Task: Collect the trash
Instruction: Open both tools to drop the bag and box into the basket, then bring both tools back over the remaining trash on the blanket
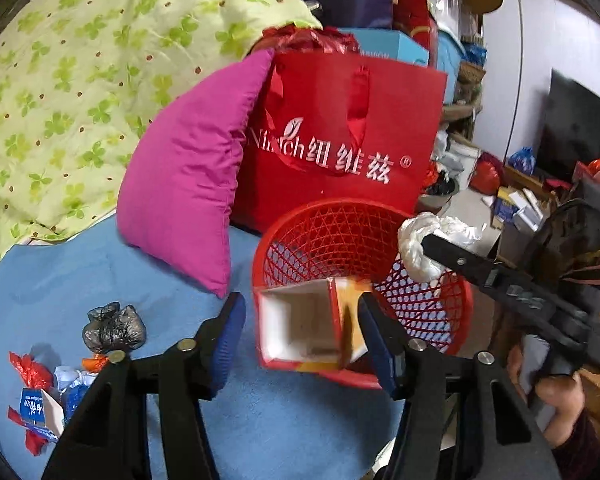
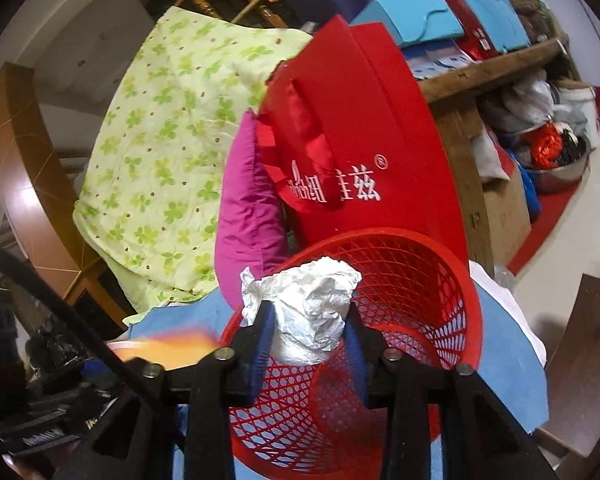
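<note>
Drop step in hand. My left gripper (image 1: 300,330) sits over near rim of red basket (image 1: 456,312); small carton (image 1: 300,326) between pads, left pad clear of it, jaws wide. Right gripper (image 2: 306,334) over basket mouth, white paper wad (image 2: 308,312) between its pads; contact unclear. Next: confirm both pieces fall inside, then go for black bag wad (image 1: 114,327) and wrappers (image 1: 40,396) on blue bed sheet (image 1: 100,276).
</note>
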`<state>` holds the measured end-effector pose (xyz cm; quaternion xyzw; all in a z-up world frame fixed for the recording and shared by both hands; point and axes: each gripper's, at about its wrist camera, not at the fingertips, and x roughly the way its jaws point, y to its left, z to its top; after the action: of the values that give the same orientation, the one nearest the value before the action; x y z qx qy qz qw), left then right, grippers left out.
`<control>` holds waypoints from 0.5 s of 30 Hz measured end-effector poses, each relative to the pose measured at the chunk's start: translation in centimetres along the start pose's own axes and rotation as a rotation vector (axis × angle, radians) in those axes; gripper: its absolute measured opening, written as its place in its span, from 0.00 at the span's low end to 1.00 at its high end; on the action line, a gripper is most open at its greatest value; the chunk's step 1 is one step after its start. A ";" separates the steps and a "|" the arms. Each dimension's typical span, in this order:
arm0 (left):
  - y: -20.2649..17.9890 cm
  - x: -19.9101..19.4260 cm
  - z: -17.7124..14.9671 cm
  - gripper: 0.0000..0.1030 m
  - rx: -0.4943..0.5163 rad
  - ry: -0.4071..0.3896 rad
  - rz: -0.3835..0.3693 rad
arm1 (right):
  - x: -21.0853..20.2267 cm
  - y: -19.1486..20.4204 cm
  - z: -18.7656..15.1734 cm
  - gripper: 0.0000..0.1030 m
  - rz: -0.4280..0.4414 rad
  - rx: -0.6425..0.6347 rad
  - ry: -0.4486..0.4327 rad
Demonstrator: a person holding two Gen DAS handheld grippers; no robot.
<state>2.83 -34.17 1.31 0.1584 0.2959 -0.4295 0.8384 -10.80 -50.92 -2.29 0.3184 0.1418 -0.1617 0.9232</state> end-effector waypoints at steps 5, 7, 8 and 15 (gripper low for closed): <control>0.4 0.1 -0.7 0.61 -0.008 0.003 0.018 | -0.8 1.1 0.1 0.74 0.017 -0.029 -0.059; 1.4 -0.3 -1.3 0.61 -0.020 -0.002 0.036 | -1.0 1.9 0.0 0.74 0.032 -0.043 -0.075; 2.0 -0.8 -1.8 0.62 -0.029 -0.004 0.049 | -1.1 2.3 -0.1 0.74 0.038 -0.056 -0.087; 9.4 -5.2 -7.7 0.65 -0.128 -0.008 0.230 | -1.4 7.8 -1.8 0.74 0.150 -0.180 -0.120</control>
<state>5.29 -21.46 -1.20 0.1356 0.2993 -0.3112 0.8917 -9.26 -43.68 1.12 0.2338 0.0762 -0.0976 0.9644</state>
